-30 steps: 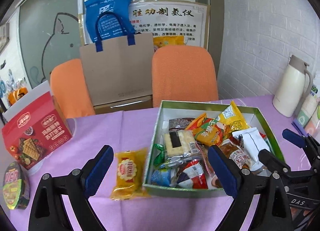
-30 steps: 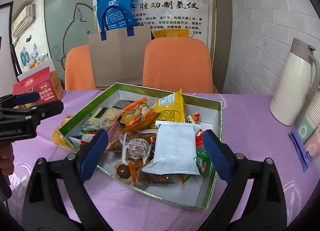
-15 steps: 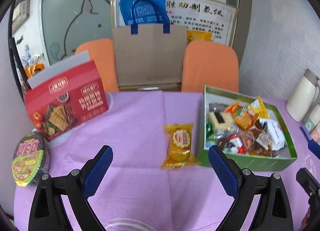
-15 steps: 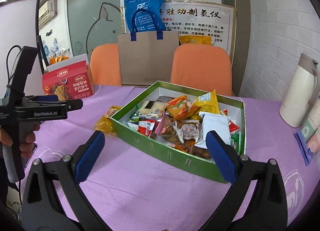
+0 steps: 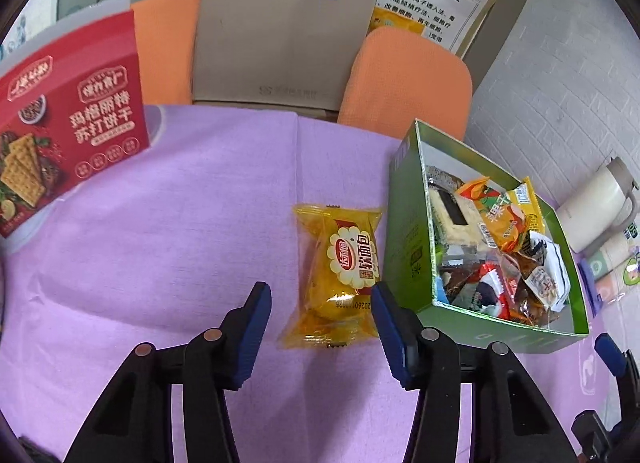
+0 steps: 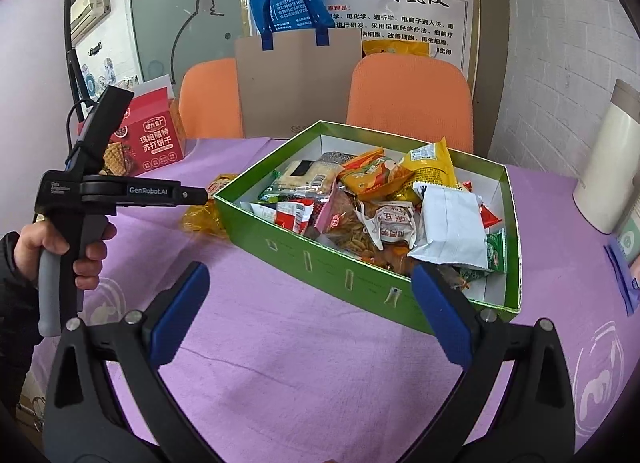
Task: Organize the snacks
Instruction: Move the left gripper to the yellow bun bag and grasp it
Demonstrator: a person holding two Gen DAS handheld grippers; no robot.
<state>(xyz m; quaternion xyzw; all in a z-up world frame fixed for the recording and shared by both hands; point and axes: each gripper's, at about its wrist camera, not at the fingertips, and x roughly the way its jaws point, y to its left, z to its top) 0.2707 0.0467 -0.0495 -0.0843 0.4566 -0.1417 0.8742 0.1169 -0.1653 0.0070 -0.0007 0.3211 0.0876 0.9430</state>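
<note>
One yellow bread packet [image 5: 340, 267] lies between the parted left tongs [image 5: 320, 303].

- Left wrist view looks steeply down, close over the desk [image 5: 160, 263].
- Right wrist view sits farther back, facing the wall.
- Both share the green box [image 5: 412, 239] [image 6: 320, 263].

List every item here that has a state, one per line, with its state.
Left tongs: open, straddling the yellow bread packet, not gripping.
Right tongs: open, empty, in front of the green box.
Yellow bread packet: sealed, flat on the cloth, outside the box.
Green box: lidless, full of snack packets.
Red cracker box: upright, closed.
Thermos: upright, lid on.
</note>
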